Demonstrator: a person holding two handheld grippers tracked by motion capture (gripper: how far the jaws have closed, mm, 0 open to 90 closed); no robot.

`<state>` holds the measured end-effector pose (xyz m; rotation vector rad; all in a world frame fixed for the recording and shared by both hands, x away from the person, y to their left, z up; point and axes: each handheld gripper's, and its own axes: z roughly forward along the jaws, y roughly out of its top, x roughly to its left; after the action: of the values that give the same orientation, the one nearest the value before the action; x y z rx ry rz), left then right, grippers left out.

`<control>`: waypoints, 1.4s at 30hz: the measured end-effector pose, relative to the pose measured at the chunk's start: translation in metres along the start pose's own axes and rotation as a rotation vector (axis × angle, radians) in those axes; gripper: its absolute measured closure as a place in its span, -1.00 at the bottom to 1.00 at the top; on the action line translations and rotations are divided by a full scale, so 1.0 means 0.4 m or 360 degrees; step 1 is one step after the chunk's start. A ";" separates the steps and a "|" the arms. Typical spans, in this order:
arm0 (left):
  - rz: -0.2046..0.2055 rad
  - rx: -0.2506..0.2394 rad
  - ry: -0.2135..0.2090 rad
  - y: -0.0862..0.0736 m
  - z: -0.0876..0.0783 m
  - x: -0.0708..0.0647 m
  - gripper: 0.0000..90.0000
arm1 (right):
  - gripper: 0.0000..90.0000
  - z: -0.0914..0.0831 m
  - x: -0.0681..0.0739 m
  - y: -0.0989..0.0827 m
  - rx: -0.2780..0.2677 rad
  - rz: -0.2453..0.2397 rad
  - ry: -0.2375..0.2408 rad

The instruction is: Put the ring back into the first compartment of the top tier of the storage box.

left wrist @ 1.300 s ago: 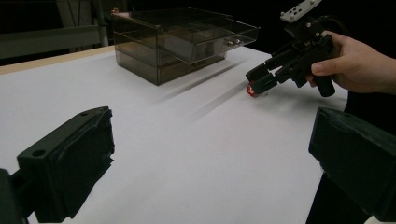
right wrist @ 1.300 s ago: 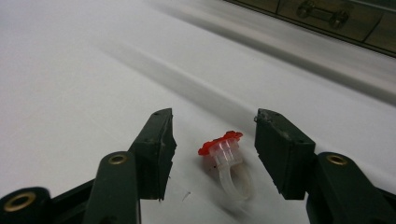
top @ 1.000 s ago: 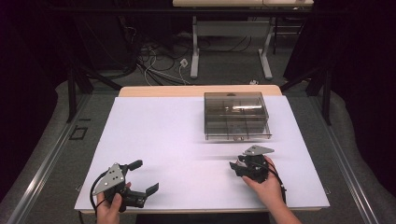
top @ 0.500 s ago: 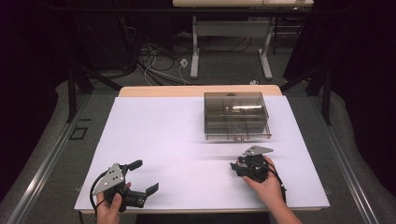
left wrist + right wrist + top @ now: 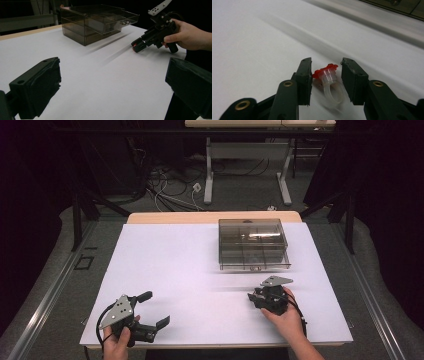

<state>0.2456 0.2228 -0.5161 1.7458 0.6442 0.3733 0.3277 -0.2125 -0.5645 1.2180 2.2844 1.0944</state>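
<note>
The right gripper (image 5: 256, 300) rests low on the white desk (image 5: 200, 270), near its front right part, with the person's right hand (image 5: 285, 317) behind it; its jaws have just been closing around a small ring (image 5: 329, 80) with a clear plastic band and a red top. In the right gripper view the ring stands between the two jaws, the left one at or just beside the red top, the right one with a narrow gap showing, so the jaws do not yet clamp it. Just beyond this gripper sits a smoky clear box (image 5: 252, 243) with compartments, close to the desk's far edge; a strip of bare desk lies between the two. The left gripper (image 5: 155, 310) is held at the front left corner, very near the front edge, its jaws wide apart with nothing between them; the left hand (image 5: 117, 342) overhangs that edge. Between the two grippers and across the whole left half, the desk surface lies open; the right gripper stands well in from the right edge.
</note>
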 end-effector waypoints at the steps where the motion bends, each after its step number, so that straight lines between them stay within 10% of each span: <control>1: 0.0000 0.0000 0.0000 0.000 0.000 0.000 -1.00 | 0.37 0.000 -0.001 0.000 0.0001 0.0001 0.0002; 42: 0.0000 -0.0001 -0.0002 0.000 0.000 0.002 -1.00 | 0.51 -0.008 0.003 0.000 -0.0001 -0.0015 0.0024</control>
<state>0.2462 0.2233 -0.5162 1.7452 0.6434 0.3724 0.3250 -0.2130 -0.5624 1.2014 2.2982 1.1049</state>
